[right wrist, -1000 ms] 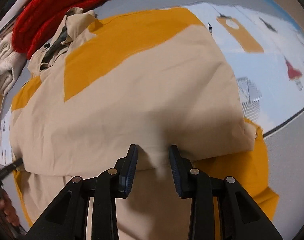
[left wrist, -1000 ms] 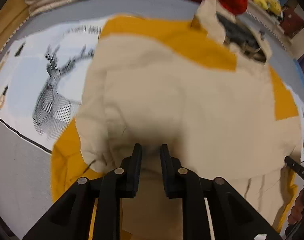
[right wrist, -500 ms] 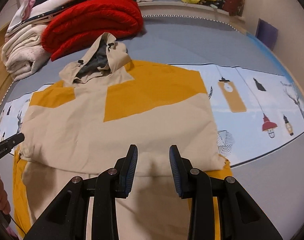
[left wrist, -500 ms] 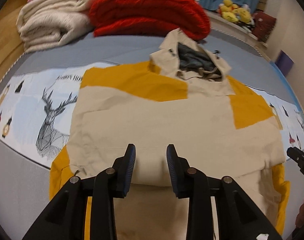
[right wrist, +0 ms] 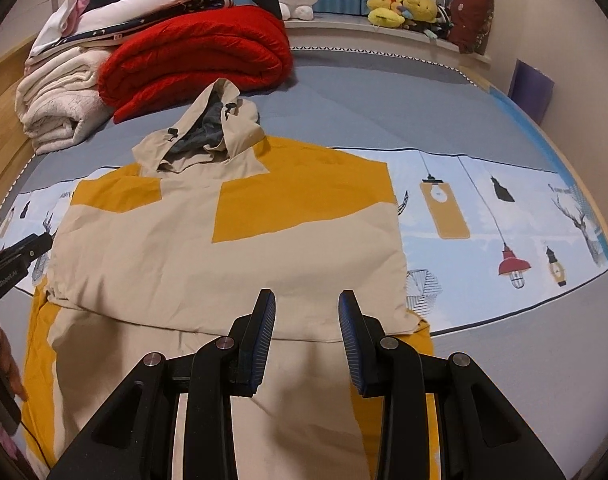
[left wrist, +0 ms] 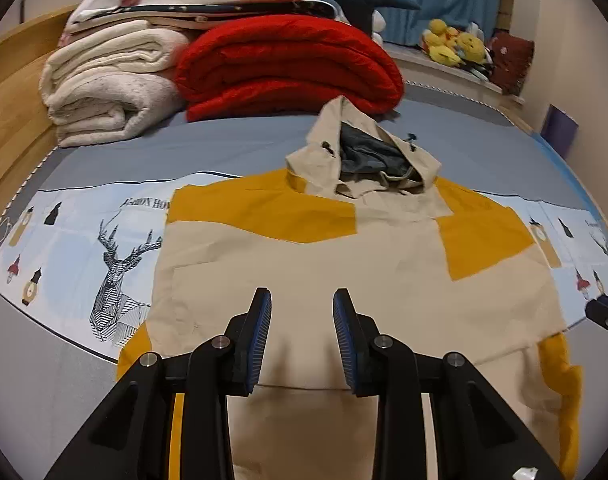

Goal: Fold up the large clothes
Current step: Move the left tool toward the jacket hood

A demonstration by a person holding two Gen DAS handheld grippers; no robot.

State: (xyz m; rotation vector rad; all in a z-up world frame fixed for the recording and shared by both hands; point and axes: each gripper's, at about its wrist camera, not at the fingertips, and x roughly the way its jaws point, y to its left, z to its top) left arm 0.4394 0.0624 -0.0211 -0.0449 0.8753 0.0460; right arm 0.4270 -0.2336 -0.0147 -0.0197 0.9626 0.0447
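**Hooded jacket: one fold laid, further folds outstanding**

The cream and mustard hooded jacket point(left wrist: 344, 272) lies flat on the bed point(left wrist: 232, 152), its hood point(left wrist: 368, 156) pointing toward the stacked red quilt point(left wrist: 288, 68) and white blankets point(left wrist: 104, 92). The near part shows a folded layer lying over the body, its edge running crosswise just beyond both sets of fingertips. Judged from this, one fold is complete; the sides, the hood and the final halving appear to remain.

The left gripper point(left wrist: 302, 328) hangs above the jacket's near-left portion. Its jaws have just been opening and stand apart; nothing lies between them, and the cloth is below, not touched.

The right gripper point(right wrist: 306, 328) hangs above the near-right portion, jaws likewise parted and empty, clear of the fabric. The fold edge point(right wrist: 224, 320) passes under its fingertips.

Each gripper is visible at the margin of the other's view, at opposite sides of the jacket.
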